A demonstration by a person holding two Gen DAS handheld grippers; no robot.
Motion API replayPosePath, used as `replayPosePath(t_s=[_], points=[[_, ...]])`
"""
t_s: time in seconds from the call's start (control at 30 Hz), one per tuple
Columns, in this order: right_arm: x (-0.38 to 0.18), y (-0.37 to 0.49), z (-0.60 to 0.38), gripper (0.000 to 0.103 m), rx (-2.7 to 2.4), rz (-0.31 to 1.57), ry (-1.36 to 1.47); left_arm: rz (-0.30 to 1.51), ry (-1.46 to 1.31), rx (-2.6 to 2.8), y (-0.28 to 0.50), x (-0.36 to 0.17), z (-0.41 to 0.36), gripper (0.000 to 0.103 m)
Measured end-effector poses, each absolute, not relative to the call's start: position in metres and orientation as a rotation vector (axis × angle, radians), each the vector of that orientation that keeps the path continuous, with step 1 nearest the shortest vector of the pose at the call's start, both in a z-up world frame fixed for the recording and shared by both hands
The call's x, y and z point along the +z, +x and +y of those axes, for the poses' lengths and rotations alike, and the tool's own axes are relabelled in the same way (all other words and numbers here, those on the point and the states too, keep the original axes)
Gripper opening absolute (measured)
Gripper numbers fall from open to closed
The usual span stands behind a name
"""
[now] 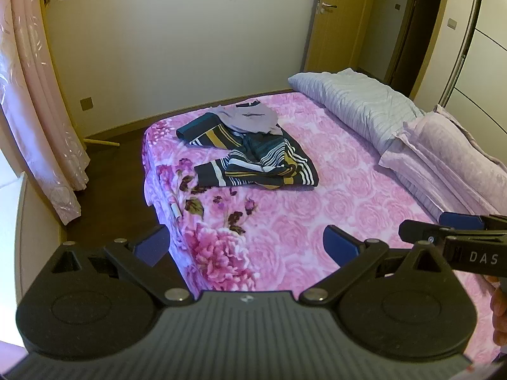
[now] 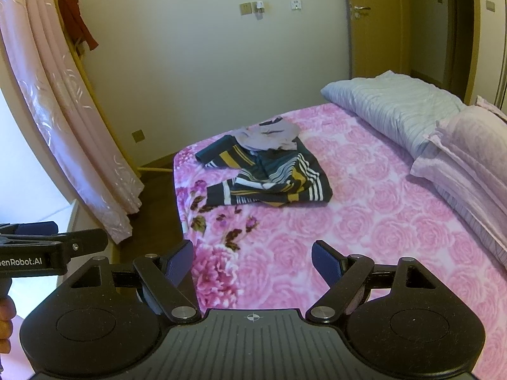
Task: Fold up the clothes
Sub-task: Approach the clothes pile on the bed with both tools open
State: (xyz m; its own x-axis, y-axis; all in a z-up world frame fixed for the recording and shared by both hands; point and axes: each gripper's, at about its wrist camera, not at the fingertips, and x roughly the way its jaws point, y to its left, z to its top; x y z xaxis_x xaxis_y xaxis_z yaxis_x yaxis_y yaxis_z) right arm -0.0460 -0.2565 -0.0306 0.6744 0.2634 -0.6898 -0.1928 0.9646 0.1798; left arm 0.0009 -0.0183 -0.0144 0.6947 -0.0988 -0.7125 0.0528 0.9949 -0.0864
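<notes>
A crumpled dark garment with white and mustard stripes (image 1: 253, 158) (image 2: 269, 174) lies on the pink floral bed (image 1: 317, 221) (image 2: 364, 221), toward its far left corner. A small grey garment (image 1: 247, 117) (image 2: 269, 134) rests on the striped one's far end. My left gripper (image 1: 245, 247) hovers open over the bed's near corner, well short of the clothes, with nothing between its blue pads. My right gripper (image 2: 252, 264) is open too, also empty and short of the pile. Each gripper shows at the edge of the other's view.
A folded grey-blue quilt (image 1: 358, 101) (image 2: 396, 107) and pink pillows (image 1: 443, 152) (image 2: 469, 158) lie along the bed's right side. Pink curtains (image 1: 35, 95) (image 2: 63, 110) hang at left over dark floor (image 1: 120, 183). A wooden door (image 1: 336, 15) stands behind. A hand (image 2: 6, 319) holds the left gripper's handle.
</notes>
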Motion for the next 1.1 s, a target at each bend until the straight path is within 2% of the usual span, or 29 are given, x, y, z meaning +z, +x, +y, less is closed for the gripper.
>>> replayPosePath(t_s=[0.47,1.1], points=[[-0.031,-0.038,-0.266,0.079,0.257,0.804,0.102,0.811,-0.058,-0.086,0.006,-0.016,-0.025,0.102],[-0.034,-0.002,-0.272,0.079,0.221,0.813,0.126,0.834,-0.033,-0.122,0.057,-0.019,-0.029,0.102]])
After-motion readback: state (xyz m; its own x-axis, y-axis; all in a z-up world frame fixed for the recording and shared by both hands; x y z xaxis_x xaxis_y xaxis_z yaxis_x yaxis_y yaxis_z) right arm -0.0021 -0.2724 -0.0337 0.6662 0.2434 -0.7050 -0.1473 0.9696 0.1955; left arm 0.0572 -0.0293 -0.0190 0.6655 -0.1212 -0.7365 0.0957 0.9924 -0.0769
